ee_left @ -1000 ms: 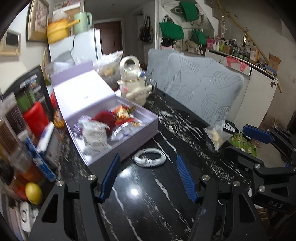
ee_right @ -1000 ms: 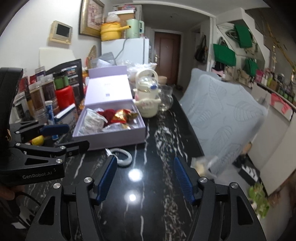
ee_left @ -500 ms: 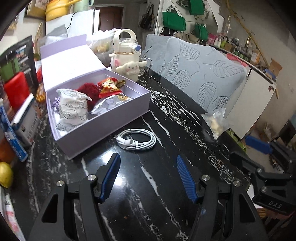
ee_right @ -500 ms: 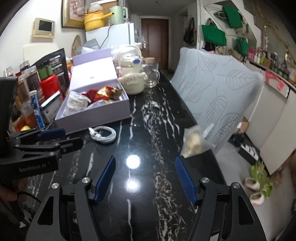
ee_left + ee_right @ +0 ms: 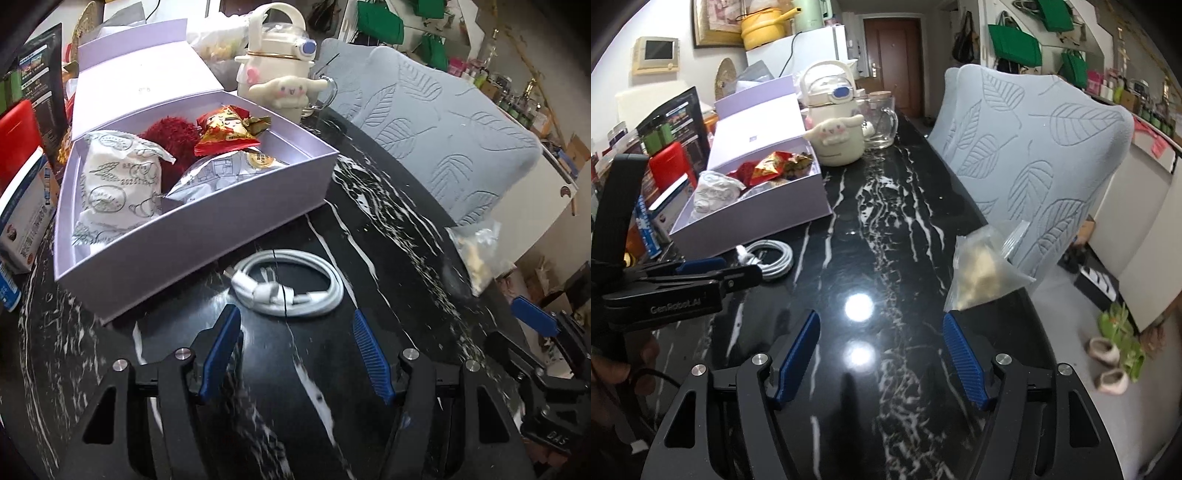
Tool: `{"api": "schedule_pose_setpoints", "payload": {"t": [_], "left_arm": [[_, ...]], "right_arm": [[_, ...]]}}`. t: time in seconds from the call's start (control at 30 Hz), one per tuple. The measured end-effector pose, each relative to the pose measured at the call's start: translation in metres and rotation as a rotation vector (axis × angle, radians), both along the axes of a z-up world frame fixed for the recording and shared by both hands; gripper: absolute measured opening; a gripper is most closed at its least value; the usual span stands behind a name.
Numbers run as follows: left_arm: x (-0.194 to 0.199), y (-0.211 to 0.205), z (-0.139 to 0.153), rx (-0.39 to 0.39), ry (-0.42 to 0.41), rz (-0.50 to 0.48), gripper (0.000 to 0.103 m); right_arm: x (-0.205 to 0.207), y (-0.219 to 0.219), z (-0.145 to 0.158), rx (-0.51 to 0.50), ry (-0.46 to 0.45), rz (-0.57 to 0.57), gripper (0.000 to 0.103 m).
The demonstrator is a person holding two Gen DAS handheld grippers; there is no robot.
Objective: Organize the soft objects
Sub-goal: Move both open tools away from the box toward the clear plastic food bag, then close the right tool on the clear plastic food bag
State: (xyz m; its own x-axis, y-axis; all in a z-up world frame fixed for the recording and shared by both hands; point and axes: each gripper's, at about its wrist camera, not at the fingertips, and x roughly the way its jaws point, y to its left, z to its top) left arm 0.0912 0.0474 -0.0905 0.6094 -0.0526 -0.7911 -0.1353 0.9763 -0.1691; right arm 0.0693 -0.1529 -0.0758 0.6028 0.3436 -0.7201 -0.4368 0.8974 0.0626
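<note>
A coiled white cable point(image 5: 291, 282) lies on the black marble table point(image 5: 388, 229) just beyond my open, empty left gripper point(image 5: 295, 350); it also shows in the right wrist view point(image 5: 772, 256). An open lilac box point(image 5: 207, 236) behind it holds a white wrapped bun point(image 5: 118, 181), a red fuzzy item point(image 5: 170, 133), a red snack packet point(image 5: 229, 129) and a silver packet point(image 5: 221, 173). A clear bag of pale snacks point(image 5: 982, 273) sits at the table's right edge, just beyond my open, empty right gripper point(image 5: 879, 354). The bag also shows in the left wrist view point(image 5: 476, 251).
A cream character kettle point(image 5: 284, 77) and a glass mug point(image 5: 882, 122) stand behind the box. A grey leaf-pattern chair back point(image 5: 1030, 155) lines the table's right side. Boxes and bottles point(image 5: 22, 206) crowd the left edge. The floor drops off at the right.
My left gripper has moved forward and down toward the cable and box. My right gripper has swung right and closer to the snack bag. Both stay open.
</note>
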Motion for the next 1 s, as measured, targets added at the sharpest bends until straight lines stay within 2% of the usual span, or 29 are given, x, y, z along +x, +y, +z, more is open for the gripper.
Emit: {"api": "schedule_pose_setpoints", "payload": {"t": [0.2,0.23,0.27,0.47,0.57,1.0], "left_arm": [[0.022,0.0,-0.01,0.05,0.032,0.009,0.066],[0.024,0.0,-0.012,0.053,0.036,0.004,0.071],[0.027,-0.001,-0.014,0.056,0.045,-0.001,0.08],[0.038,-0.008,-0.02,0.153,0.058,-0.012,0.093],[0.043,-0.009,-0.023,0.15,0.055,-0.026,0.101],[0.062,-0.009,-0.024,0.149,0.036,-0.043,0.101]], "right_arm": [[0.019,-0.008,-0.002,0.015,0.013,-0.02,0.073],[0.021,-0.01,-0.002,0.018,0.013,-0.023,0.074],[0.024,-0.011,-0.002,0.019,0.012,-0.028,0.074],[0.037,-0.023,-0.003,0.018,0.01,-0.062,0.081],[0.044,-0.027,-0.004,0.009,0.01,-0.077,0.082],[0.084,-0.03,-0.014,-0.032,0.018,-0.107,0.088]]}}
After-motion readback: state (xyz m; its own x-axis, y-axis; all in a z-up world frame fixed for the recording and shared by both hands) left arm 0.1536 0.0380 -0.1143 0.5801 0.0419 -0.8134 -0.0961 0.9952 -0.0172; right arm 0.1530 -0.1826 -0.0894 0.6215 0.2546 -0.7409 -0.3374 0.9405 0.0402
